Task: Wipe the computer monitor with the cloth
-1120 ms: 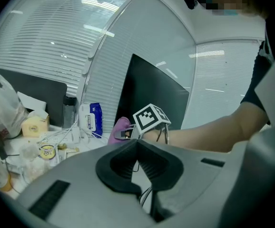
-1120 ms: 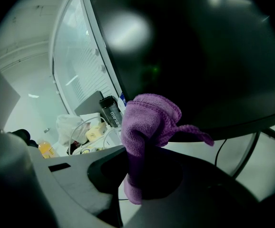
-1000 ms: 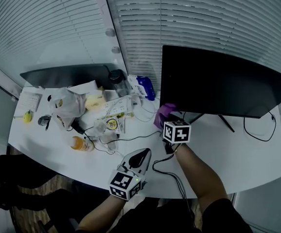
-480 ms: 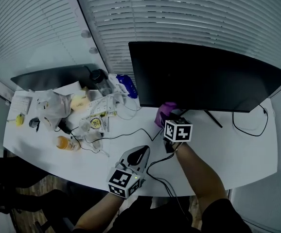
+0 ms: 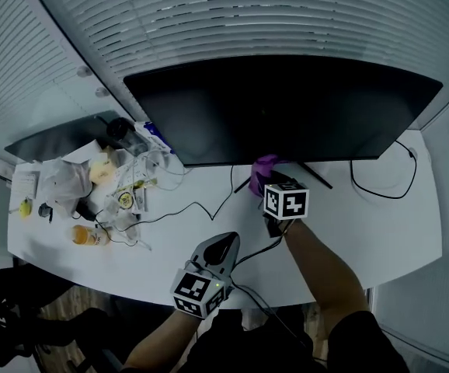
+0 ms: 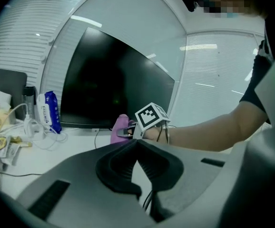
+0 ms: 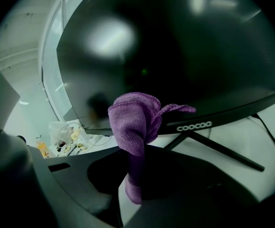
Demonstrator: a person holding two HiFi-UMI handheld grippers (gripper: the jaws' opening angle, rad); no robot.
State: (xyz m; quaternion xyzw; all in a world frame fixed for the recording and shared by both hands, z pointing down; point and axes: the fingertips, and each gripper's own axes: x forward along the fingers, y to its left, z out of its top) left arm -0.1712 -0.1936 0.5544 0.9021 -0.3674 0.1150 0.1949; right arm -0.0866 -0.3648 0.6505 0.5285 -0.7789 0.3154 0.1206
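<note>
Two grippers are in my feed, both over the white bench (image 5: pixel 380 231). My right gripper (image 5: pixel 269 181) has its jaws closed on a purple terry cloth (image 5: pixel 264 165). In the right gripper view the cloth (image 7: pixel 133 122) stands up out of the jaws as a folded bundle, with a loose corner flopping to the right. It sits in front of the bottom edge of the wide black computer monitor (image 5: pixel 287 107), near the screen's middle and just above the black stand legs (image 7: pixel 220 150). From this angle the cloth looks close against the dark screen (image 7: pixel 185 46), but I cannot tell whether it actually touches.

My left gripper (image 5: pixel 226 245) hangs lower, near the front edge of the bench and well apart from the monitor. In the left gripper view its jaws are pressed together at the tips with nothing between them (image 6: pixel 136 146).

A thin black cable (image 5: pixel 201 208) trails across the bench. On the far left lies a clutter of things, among them a crumpled plastic bag (image 5: pixel 61 181), an orange bottle (image 5: pixel 82 235) and a blue packet (image 6: pixel 49 112).
</note>
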